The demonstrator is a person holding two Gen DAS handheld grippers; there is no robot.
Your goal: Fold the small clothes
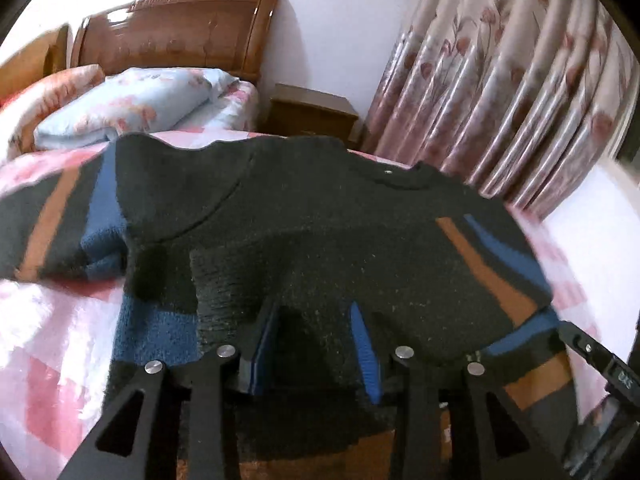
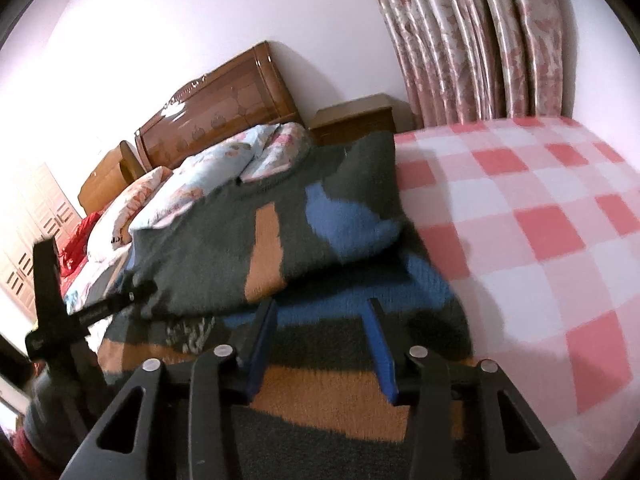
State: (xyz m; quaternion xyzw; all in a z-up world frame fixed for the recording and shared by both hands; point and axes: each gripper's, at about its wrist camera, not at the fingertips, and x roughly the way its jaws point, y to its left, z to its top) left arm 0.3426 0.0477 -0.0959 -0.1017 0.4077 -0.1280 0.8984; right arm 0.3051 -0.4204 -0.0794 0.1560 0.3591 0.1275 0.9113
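Lying on the bed (image 2: 540, 208), the dark knit sweater (image 1: 320, 216) is spread over the pink-white check cover, w/ orange and blue stripes on the sleeves and along the lower band. In left wrist view the neck hole is at the far side, toward the curtain (image 1: 500, 80), and one sleeve goes out to the left. A part of the dark knit is turned over on the body near the hem.

The left tool (image 1: 316, 344) is at the hem side of the sweater, fingers wide apart, nothing between them; the blue pads (image 1: 362, 340) are over the dark knit, and if they touch it I cannot tell. The right tool (image 2: 322, 340) is also released, both fingers spread over the blue and orange band, approx. at the hem; just ahead of it a folded-over sleeve part lies on top of the body. In right wrist view the left tool appears at the left edge, near the sweater border. In left wrist view a bit of the right tool shows at the bottom right.

Behind the sweater lie floral pillows (image 2: 224, 168), then a glossy wood headboard (image 1: 176, 32). A small wood nightstand (image 2: 354, 118) stands between headboard and curtain.
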